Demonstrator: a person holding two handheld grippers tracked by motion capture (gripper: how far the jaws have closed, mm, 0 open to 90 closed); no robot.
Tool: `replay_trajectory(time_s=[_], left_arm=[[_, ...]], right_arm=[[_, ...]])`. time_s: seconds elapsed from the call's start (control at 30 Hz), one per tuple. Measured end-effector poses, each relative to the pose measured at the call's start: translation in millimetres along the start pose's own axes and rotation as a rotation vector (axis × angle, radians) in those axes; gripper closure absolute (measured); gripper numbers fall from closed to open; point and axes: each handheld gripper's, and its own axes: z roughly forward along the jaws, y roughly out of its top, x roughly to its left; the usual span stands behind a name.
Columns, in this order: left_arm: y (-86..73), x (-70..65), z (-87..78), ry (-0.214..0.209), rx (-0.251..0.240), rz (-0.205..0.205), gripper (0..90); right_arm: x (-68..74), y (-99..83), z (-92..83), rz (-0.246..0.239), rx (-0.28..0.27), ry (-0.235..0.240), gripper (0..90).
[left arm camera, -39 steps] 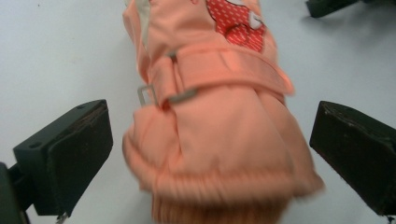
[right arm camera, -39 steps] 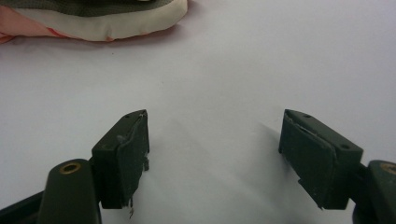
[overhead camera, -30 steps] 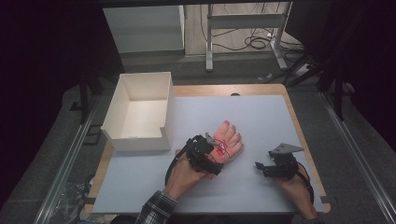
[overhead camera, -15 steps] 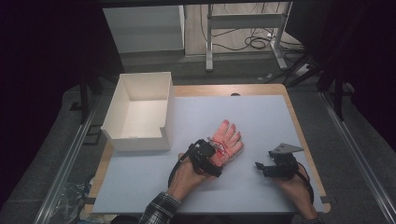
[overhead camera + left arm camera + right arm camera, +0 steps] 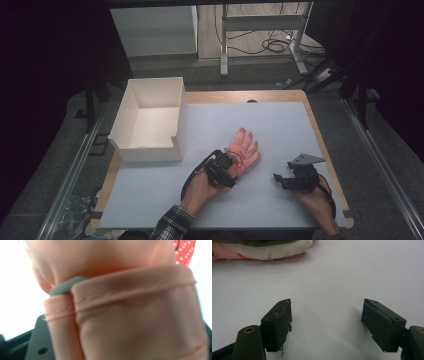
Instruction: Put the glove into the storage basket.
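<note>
Left tool (image 5: 231, 165) at glove (image 5: 244, 150) cuff, grip hidden; right tool (image 5: 327, 322) spread, empty.

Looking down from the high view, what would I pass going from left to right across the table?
White open box → left hand-held gripper, at the cuff of a pink glove → right hand-held gripper, jaws apart over bare table.
</note>
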Motion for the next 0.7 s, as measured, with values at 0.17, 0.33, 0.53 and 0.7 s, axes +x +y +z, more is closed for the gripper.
replay_trajectory(time_s=[0.17, 0.33, 0.53, 0.7], left_arm=[[-2.4, 5.7, -3.6, -0.032, -0.026, -0.008, 45.8], [-1.4, 6.6, -7.2, -0.038, -0.029, 0.001, 47.5], [1.1, 12.1, -13.9, -0.030, -0.045, -0.011, 48.1], [5.3, 15.1, -19.4, -0.018, -0.044, -0.013, 48.0]], right_arm=[[0.0, 0.0, 0.0, 0.001, 0.000, 0.000, 24.6], [0.0, 0.0, 0.0, 0.002, 0.000, 0.001, 24.6], [-0.1, 0.0, 0.0, 0.002, 0.000, 0.002, 24.6], [-0.1, 0.0, 0.0, 0.002, -0.001, 0.002, 24.6]])
